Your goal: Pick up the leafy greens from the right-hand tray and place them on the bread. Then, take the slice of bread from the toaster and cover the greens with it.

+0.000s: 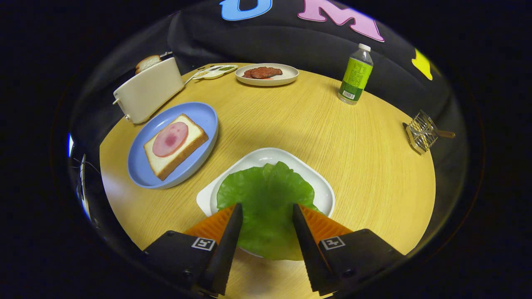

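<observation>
One round wooden table (316, 124) carries everything, and the sandwich parts sit well apart on it. Far left stands the white toaster (149, 90) with a slice of bread (147, 62) poking out of its slot. Just near of it is the blue plate (199, 118), holding a bread slice (176, 155) topped with a round of ham (170, 139). Nearest, right of the blue plate, lies the white tray (266, 158) with the leafy greens (266, 195) draped over it — one broad lettuce leaf whose near edge overhangs the tray's rim.

Gripper (267, 209): its fingers stand spread apart, straddling the leaf's near half, gripping nothing; whether the tips touch the leaf I cannot tell.

By its look the leaf will be very light, thin and floppy — likely a smooth, slightly slippery surface, so a pinch on a flat spot may slide off. My judgement is to take it at the near overhanging edge or on a raised fold, where both fingers can close on a ridge of material. Expect it to droop and swing when lifted.

Smaller things sit far off: a plate of meat slices (266, 73), a green bottle (355, 75), a condiment dish (216, 71), and a wire rack (422, 133) at the right edge.
</observation>
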